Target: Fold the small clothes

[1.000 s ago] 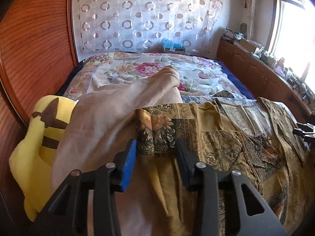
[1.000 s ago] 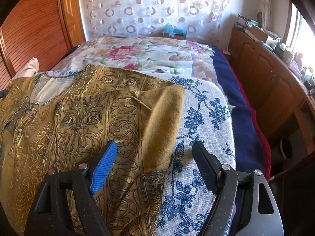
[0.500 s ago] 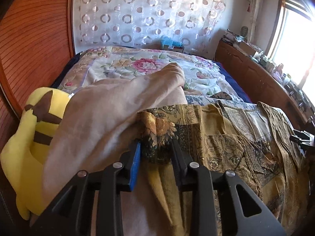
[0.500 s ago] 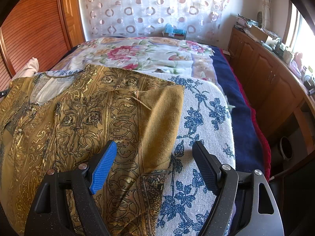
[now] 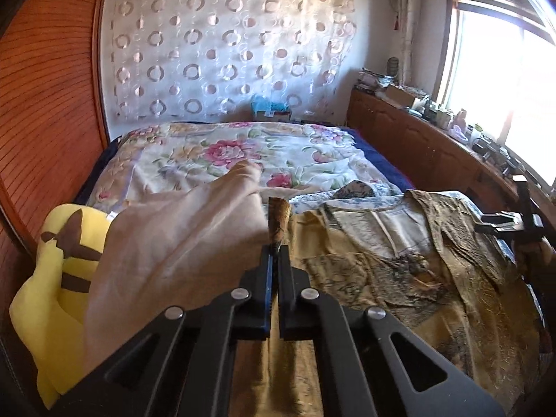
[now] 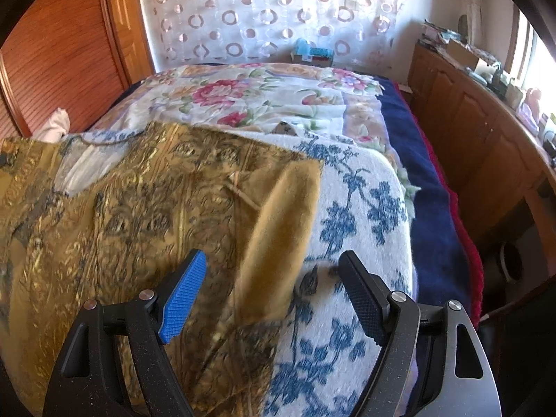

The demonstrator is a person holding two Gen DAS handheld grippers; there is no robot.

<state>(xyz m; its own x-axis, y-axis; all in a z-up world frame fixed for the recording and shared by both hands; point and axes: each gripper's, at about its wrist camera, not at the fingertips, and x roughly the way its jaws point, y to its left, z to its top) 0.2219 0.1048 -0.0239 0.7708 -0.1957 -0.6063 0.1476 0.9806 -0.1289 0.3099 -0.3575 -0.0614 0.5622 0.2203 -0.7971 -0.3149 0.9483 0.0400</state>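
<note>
Left wrist view: the left hand-held gripper [image 5: 274, 255] is clamped tight on a gathered edge of one gold patterned garment [image 5: 399, 278], a bunched tip poking up just beyond its fingers while the rest spreads flat to its right across the bed [image 5: 243, 153]; one beige cloth [image 5: 180, 243] and one yellow plush toy [image 5: 55, 278] lie to its left. Right wrist view: the right hand-held gripper [image 6: 274, 288] hovers wide apart over the garment's plain ochre side edge [image 6: 278, 229], running lengthwise away from it on a blue-flowered white blanket [image 6: 354, 229]; no writing is legible.
</note>
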